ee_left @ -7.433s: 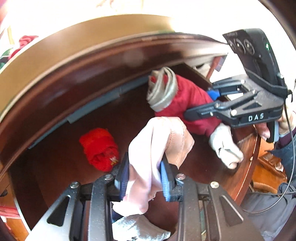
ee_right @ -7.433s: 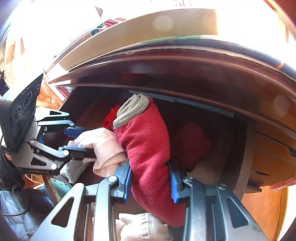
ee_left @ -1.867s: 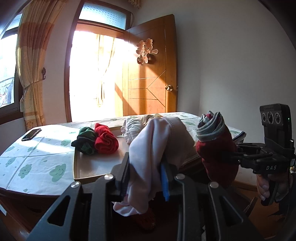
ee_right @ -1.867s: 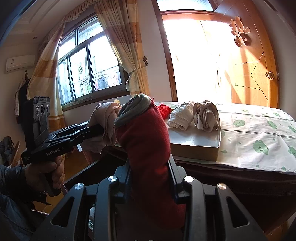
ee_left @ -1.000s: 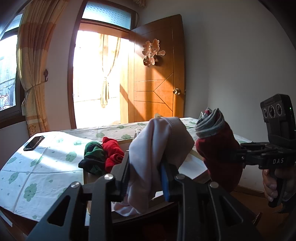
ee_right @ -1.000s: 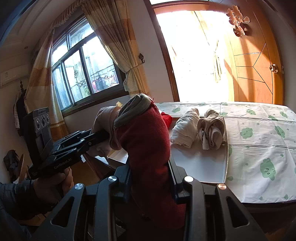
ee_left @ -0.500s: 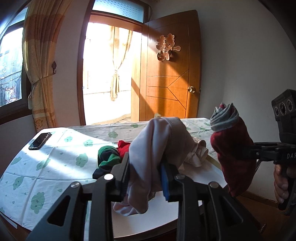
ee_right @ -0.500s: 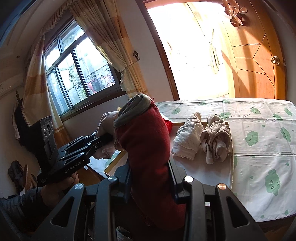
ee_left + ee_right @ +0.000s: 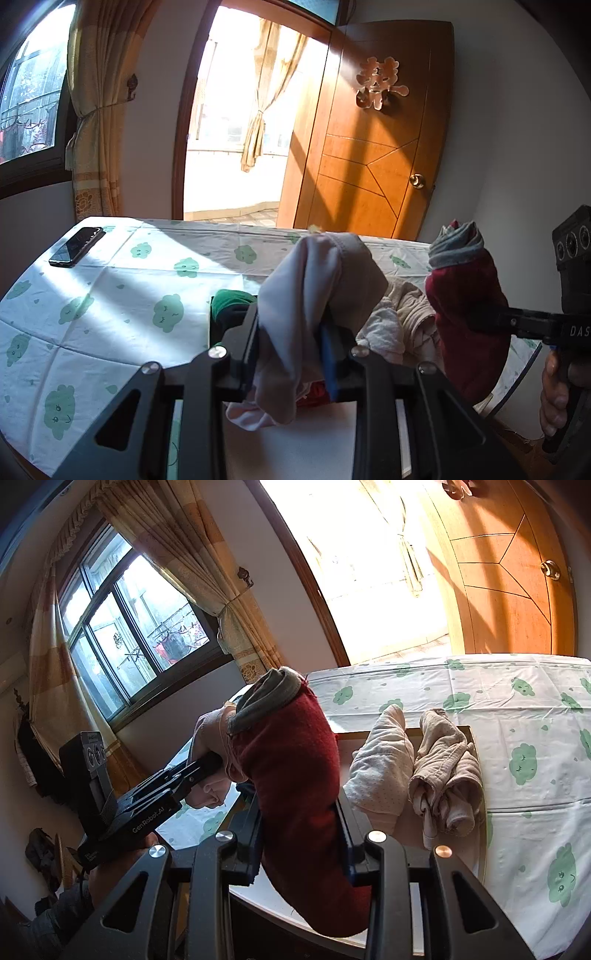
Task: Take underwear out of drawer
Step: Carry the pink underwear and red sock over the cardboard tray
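My left gripper (image 9: 291,354) is shut on a rolled pale pink underwear (image 9: 314,291) and holds it above the white tray (image 9: 295,443) on the table. It also shows in the right wrist view (image 9: 210,749). My right gripper (image 9: 301,830) is shut on a rolled dark red underwear with a grey waistband (image 9: 295,775), held over the tray's near edge (image 9: 476,775). The red roll also shows at the right of the left wrist view (image 9: 465,310). The drawer is out of view.
The tray holds a green roll (image 9: 229,301), a bit of red cloth (image 9: 317,393) and two beige rolls (image 9: 384,764) (image 9: 447,771). A phone (image 9: 75,242) lies on the cloud-print tablecloth (image 9: 110,295). A wooden door (image 9: 373,147) and a window (image 9: 129,635) stand behind.
Both grippers have lifted their rolls out of the drawer, risen above the table and moved forward over the tray. Both stay shut on their cloth.
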The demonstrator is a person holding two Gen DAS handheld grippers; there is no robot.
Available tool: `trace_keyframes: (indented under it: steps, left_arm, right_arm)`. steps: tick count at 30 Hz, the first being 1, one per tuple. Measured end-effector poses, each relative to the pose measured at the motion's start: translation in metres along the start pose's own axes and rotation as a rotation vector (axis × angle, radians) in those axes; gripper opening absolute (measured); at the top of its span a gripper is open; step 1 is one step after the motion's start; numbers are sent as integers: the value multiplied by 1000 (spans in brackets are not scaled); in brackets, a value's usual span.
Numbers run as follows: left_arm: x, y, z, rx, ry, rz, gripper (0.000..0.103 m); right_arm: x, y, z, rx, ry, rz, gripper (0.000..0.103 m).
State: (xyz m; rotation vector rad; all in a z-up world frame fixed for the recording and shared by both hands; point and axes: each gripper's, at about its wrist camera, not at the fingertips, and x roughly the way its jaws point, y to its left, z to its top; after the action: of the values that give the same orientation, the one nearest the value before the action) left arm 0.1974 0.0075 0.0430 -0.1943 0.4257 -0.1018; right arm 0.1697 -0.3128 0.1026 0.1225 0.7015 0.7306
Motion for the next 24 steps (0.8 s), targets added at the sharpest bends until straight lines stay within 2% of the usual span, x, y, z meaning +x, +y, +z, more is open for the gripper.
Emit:
trace_keyframes:
  steps: [9,16,24]
  left_arm:
    - [39,-12,7,7,63,-5,27]
    - [61,-25,10,34,118,16,27]
    - [79,-37,6,75,174,49,27]
  right_arm:
    - [26,-35,29,85,15,-63,36]
    - [45,-55,48,170,26,-59,36]
    - [69,-61,58,175,50,-115,37]
